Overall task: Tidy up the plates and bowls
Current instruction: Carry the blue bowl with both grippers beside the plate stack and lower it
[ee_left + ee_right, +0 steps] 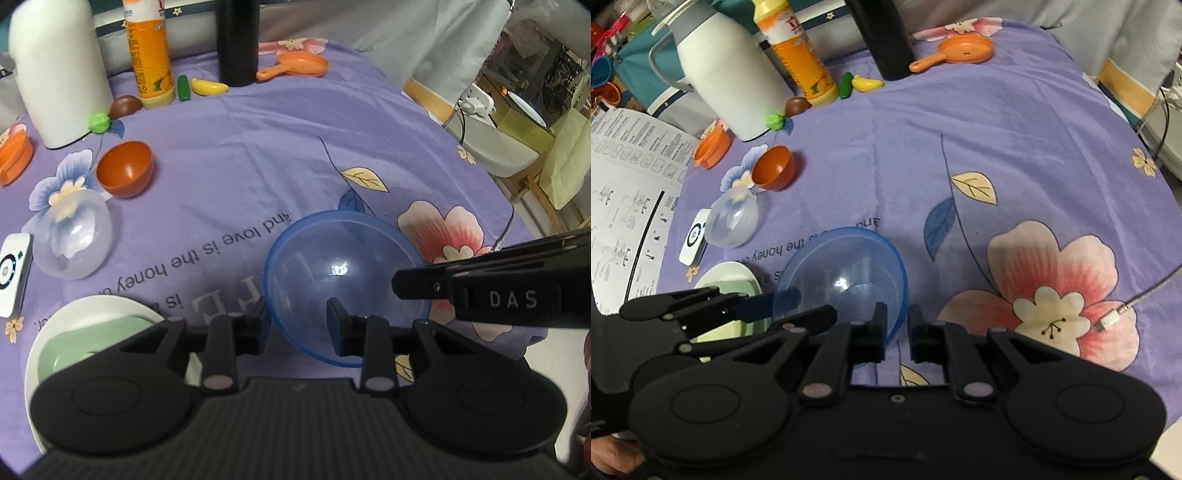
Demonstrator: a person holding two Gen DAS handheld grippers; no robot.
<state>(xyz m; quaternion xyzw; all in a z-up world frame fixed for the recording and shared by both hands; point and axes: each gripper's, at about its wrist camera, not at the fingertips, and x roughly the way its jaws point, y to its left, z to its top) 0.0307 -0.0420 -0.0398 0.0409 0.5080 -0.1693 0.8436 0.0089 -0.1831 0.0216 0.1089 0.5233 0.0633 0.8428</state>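
A blue translucent bowl [343, 280] [846, 277] sits tilted on the purple cloth. My left gripper [297, 325] is open and straddles its near rim. My right gripper [897, 332] is shut on the bowl's right rim and also shows in the left wrist view [402, 284]. A green dish on a white plate [85, 343] [727, 277] lies to the left. A clear bowl [74, 240] [733, 221] and a small orange bowl [125, 168] [774, 168] lie on their sides beyond it.
A white jug [59, 70], an orange bottle [149, 55], a black bottle [236, 40], toy foods and an orange toy pan [299, 64] stand along the far edge. A white device [13, 273] and a paper sheet [624, 206] lie left. A cable [1123, 306] lies right.
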